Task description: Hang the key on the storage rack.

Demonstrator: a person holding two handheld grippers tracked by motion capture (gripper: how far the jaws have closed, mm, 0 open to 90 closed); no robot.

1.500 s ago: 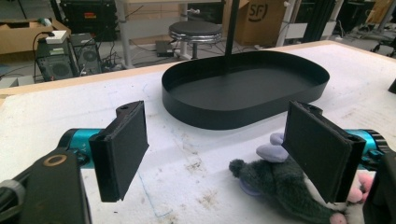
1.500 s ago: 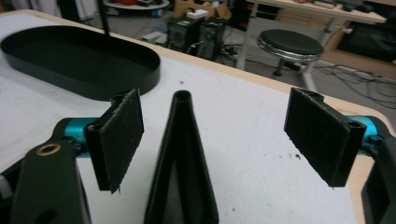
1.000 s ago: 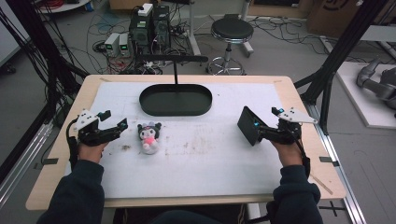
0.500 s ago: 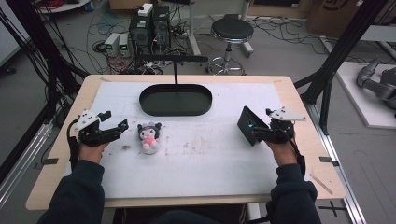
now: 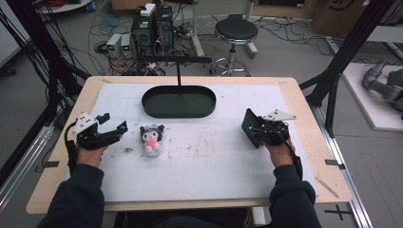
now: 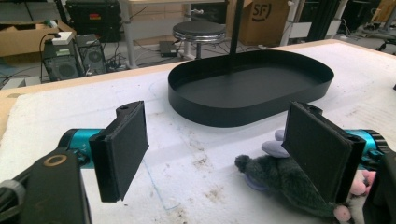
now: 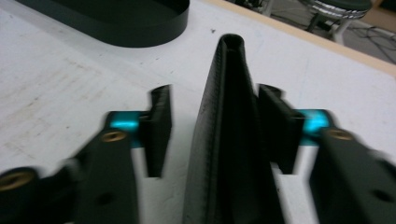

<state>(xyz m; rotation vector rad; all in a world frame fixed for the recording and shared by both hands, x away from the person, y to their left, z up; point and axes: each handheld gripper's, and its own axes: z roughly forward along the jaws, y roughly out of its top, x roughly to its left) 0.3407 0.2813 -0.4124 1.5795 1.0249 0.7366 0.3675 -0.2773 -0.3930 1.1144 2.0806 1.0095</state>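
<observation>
Starting at the right gripper: parted a little, astride a black leather folded wallet standing on edge. Looks pressed against one jaw, with a clear sliver of white showing at the other, so straddled rather than clamped. Blurred in the right gripper view, which hints at motion.

Over to the left gripper: gaping wide, gripping nothing, parked just beside a small grey-and-pink plush toy that brushes the outside of one jaw.

Now the change. Compared with a second ago, shifted a touch toward 9 o'clock on the right side, wallet and all. No movement at all on the left, and none from the plush. Probably means a carry or a set-down of the wallet is under way, with the toy waiting its turn.

Out to the table: wallet at 3 o'clock on the white foam mat, plush at 9 o'clock, black oval metal tray at 12 o'clock, well apart from both.

Worth noting across views: from above, just a dark slab in front of the right hand, no telling the grip. Up close, that gap at the jaw.
</observation>
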